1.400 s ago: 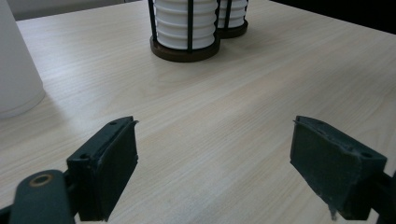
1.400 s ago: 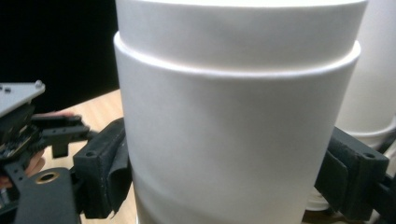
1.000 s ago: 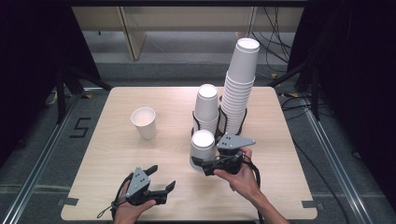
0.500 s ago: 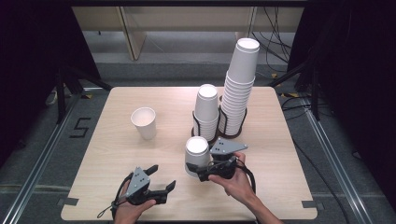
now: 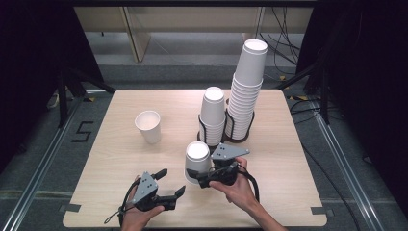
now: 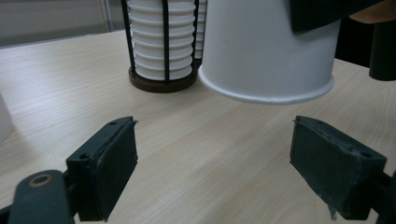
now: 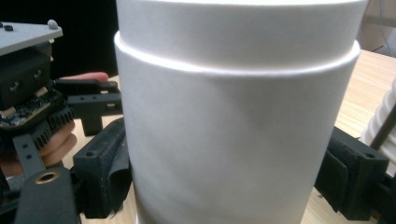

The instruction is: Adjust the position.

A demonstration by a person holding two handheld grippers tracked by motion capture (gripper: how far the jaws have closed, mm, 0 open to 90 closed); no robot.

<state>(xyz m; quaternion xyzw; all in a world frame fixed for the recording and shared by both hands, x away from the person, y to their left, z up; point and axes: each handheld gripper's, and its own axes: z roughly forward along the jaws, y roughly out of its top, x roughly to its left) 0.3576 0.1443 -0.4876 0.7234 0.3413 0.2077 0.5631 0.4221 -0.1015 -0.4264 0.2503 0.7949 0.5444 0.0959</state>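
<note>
While the left hand-held gripper [image 5: 171,184] is waiting near the front edge of the table [image 5: 288,159], its jaws spread with nothing between them, the right hand-held gripper [image 5: 198,177] is pinching an upside-down white paper cup [image 5: 197,161] by its side wall. Seen from the left gripper view, the cup's rim [image 6: 266,95] is hanging just clear of the wood, so the cup is being carried rather than resting. In the right gripper view a second rim line is showing partway up the cup wall [image 7: 233,154], which may mean two nested cups are being held; that is hard to settle. Farther back, a lone upright cup [image 5: 148,126] is standing on the left half of the table, well apart from the rest. Behind the carried cup, a short inverted stack [image 5: 212,115] and a tall stack [image 5: 246,91] are sitting in a dark wire holder [image 5: 231,132]. The step under way appears to be moving a cup drawn from the holder. Next, the cup is probably needing to be turned upright or set down, and the idle left gripper is well placed to take it.
</note>
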